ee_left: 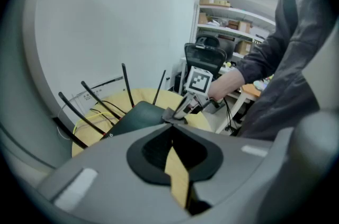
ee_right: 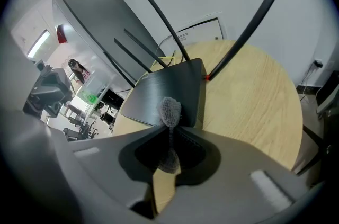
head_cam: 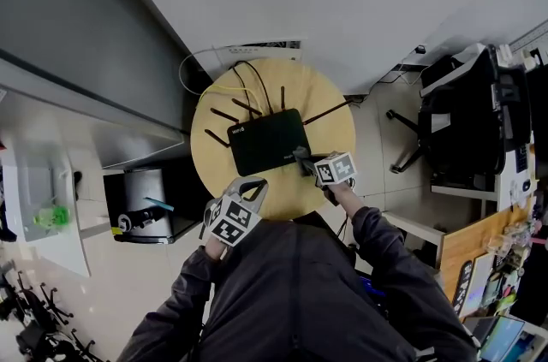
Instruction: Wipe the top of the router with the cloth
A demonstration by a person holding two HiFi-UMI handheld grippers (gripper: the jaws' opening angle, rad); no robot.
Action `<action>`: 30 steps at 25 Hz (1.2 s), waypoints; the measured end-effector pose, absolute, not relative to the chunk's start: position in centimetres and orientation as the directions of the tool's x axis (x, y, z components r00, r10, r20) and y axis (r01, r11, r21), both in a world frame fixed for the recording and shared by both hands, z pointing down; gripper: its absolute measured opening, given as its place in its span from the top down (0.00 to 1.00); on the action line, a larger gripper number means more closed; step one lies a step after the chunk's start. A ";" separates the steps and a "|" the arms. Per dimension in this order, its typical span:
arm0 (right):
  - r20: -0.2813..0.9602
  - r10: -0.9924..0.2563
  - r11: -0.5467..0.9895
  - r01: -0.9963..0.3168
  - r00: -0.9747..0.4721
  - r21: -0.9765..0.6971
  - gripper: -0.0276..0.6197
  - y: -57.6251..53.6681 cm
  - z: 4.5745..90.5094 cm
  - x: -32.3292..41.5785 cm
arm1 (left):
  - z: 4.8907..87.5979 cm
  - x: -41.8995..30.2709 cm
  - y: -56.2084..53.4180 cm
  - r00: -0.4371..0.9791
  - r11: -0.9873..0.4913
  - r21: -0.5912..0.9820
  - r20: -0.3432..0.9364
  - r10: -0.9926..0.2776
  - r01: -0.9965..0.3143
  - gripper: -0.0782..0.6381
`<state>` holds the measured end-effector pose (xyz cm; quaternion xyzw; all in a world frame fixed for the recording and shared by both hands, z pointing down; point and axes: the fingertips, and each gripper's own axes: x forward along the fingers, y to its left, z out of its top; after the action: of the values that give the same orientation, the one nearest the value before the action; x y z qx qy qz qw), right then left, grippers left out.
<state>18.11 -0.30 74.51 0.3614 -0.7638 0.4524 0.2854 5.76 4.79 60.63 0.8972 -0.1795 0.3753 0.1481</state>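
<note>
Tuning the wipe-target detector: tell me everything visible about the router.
The router is a flat black rectangular box, matte plastic by the look, lying flat near the middle of the round wooden table. Thin black antennas splay out from its far edge and sides, tilted. Yellow and black cables run off behind it. The cloth, pinched in the right gripper, sits at its near right corner and seems to touch it.

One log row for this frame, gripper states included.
right gripper: shut on cloth at router near-right corner | left gripper: shut, empty, above table edge | wipe: contact unclear
</note>
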 end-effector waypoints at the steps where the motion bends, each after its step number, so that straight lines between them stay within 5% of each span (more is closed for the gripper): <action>1: 0.764 -0.295 0.329 -0.812 -0.573 -0.482 0.91 -0.3 74.5 18.5 | 60.6 5.9 4.7 0.652 -0.890 0.130 0.727 -0.215 -0.438 0.89; 10: 0.752 -0.348 0.361 -0.821 -0.559 -0.443 0.91 0.0 73.8 19.7 | 60.4 4.7 4.3 0.625 -0.855 0.116 0.732 -0.271 -0.506 0.89; 30: 0.685 -0.158 0.550 -0.640 -0.711 -0.537 0.91 4.3 75.3 -2.0 | 60.4 -5.9 6.2 0.596 -0.853 0.106 0.759 -0.263 -0.511 0.89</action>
<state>-2.01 4.27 75.27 0.2403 -0.8296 0.4090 0.2945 -5.86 6.21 60.45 0.8792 -0.2199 0.3918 0.1584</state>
